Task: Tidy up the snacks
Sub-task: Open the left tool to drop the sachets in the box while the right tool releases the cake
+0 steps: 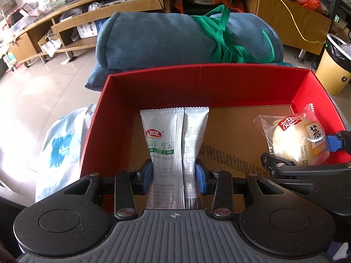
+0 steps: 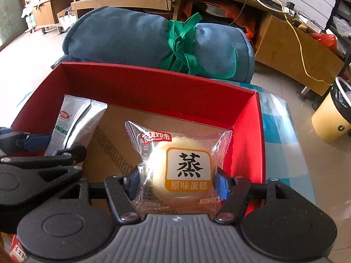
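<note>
A red cardboard box (image 1: 153,87) with a brown floor lies open in front of me; it also shows in the right wrist view (image 2: 153,87). My left gripper (image 1: 174,175) is shut on a silver snack sachet (image 1: 166,144) and holds it over the box's left part. My right gripper (image 2: 178,184) is shut on a clear-wrapped steamed cake (image 2: 184,166) over the box's right part, near the right wall. The cake (image 1: 294,140) and the right gripper's blue pad show at the right in the left wrist view. The sachet (image 2: 72,127) shows at the left in the right wrist view.
A rolled blue cushion (image 1: 164,39) tied with green straps (image 1: 223,35) lies just behind the box. A white and blue plastic bag (image 1: 63,144) lies left of the box. A yellow bin (image 1: 333,65) stands at the right. Wooden shelving (image 1: 109,13) runs along the back.
</note>
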A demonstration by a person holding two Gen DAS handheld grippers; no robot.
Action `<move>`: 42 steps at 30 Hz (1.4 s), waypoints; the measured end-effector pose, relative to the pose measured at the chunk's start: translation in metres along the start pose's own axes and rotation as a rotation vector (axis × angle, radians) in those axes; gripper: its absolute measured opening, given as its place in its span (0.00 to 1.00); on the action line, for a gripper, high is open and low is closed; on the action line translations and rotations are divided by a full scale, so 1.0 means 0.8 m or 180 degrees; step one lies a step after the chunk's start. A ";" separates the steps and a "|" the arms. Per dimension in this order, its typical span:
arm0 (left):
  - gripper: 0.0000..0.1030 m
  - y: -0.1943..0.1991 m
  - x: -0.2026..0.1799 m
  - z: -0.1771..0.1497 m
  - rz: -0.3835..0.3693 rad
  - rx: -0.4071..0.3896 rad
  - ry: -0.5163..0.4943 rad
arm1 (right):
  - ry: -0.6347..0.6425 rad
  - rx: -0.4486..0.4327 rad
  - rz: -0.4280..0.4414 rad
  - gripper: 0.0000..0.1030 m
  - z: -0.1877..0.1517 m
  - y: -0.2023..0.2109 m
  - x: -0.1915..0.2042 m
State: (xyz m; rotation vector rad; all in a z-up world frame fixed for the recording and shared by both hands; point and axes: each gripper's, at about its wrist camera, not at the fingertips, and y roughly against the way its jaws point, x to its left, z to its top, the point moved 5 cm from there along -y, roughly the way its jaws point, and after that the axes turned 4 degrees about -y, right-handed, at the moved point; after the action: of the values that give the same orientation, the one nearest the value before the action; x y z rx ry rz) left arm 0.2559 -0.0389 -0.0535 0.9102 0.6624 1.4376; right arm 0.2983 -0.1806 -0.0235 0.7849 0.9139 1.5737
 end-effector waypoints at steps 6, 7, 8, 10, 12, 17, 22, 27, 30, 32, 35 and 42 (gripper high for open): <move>0.53 0.001 0.004 0.000 0.0048 -0.0002 0.0008 | 0.0018 -0.0012 0.0000 0.62 -0.001 0.001 0.000; 0.56 0.002 0.005 0.000 0.0055 -0.0010 0.0013 | 0.0017 -0.0006 0.0010 0.62 -0.001 0.001 -0.001; 0.57 0.003 0.006 0.000 0.0061 -0.0025 0.0016 | 0.0007 -0.0009 0.0019 0.62 -0.001 0.003 -0.002; 0.62 0.007 0.009 0.001 0.0078 -0.0062 0.0021 | -0.0011 -0.0028 0.0027 0.62 -0.001 0.006 -0.003; 0.64 0.010 0.011 0.002 0.0091 -0.0092 0.0024 | -0.0015 -0.0050 0.0030 0.63 0.000 0.009 -0.003; 0.64 0.013 0.015 0.002 0.0125 -0.0098 0.0021 | 0.0078 -0.0121 0.0020 0.63 -0.002 0.016 0.005; 0.71 0.022 0.025 0.005 0.0077 -0.0152 0.0120 | -0.0053 -0.0083 0.0201 0.63 0.003 0.022 -0.001; 0.76 0.040 0.029 0.010 -0.0011 -0.0281 0.0148 | -0.0213 -0.0153 0.0282 0.66 0.012 0.039 -0.014; 0.76 0.047 0.030 0.011 -0.0039 -0.0323 0.0166 | -0.0259 -0.0185 0.0315 0.67 0.014 0.045 -0.018; 0.76 0.049 0.032 0.012 -0.0058 -0.0327 0.0191 | -0.0248 -0.0151 0.0375 0.70 0.014 0.043 -0.016; 0.77 0.050 0.036 0.011 -0.0033 -0.0333 0.0208 | -0.0266 -0.0135 0.0399 0.71 0.012 0.039 -0.014; 0.77 0.047 0.041 0.004 -0.0018 -0.0290 0.0201 | -0.0242 -0.0141 0.0333 0.71 0.010 0.038 -0.016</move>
State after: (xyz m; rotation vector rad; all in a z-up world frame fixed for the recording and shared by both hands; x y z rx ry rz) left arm 0.2404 -0.0100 -0.0155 0.7941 0.6403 1.4844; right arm 0.2933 -0.1953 0.0072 0.8669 0.7912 1.6379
